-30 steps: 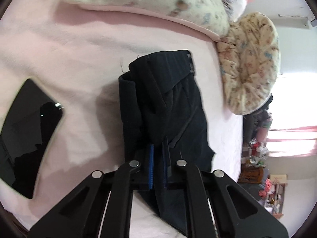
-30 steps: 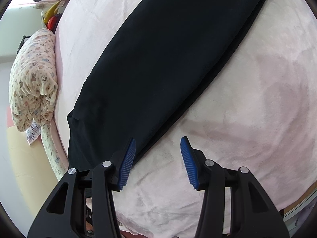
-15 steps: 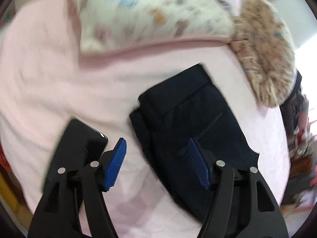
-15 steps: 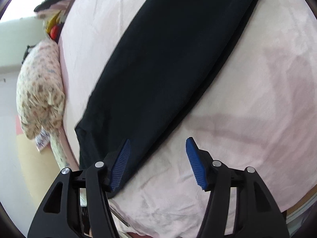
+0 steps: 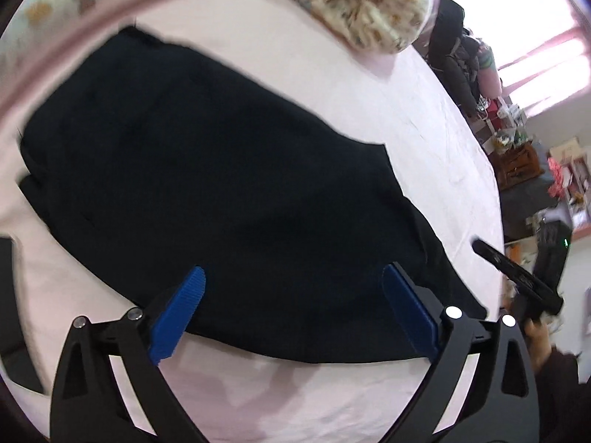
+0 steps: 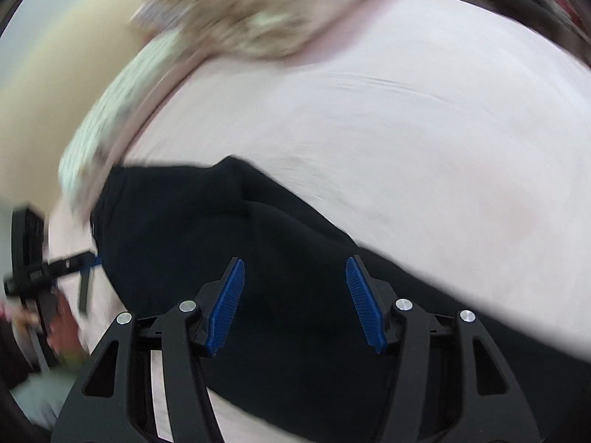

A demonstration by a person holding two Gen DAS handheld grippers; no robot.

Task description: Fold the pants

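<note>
Pants point(image 5: 229, 192), dark and matte, lie folded lengthwise across a soft pink bed point(image 5: 436, 140), filling the middle of the left wrist view. That view also catches a floral pillow point(image 5: 354, 3) at the top, a cluttered room at the right and the other tool down at the lower right. The right wrist view is badly smeared, with the pants point(image 6: 295, 277) low in the frame. The left gripper point(image 5: 291, 306) jaws are opening wide with nothing clamped, the fabric just beyond the ribbed blue pads. The right gripper point(image 6: 295, 302) jaws stand apart over the cloth, gripping nothing.
</note>
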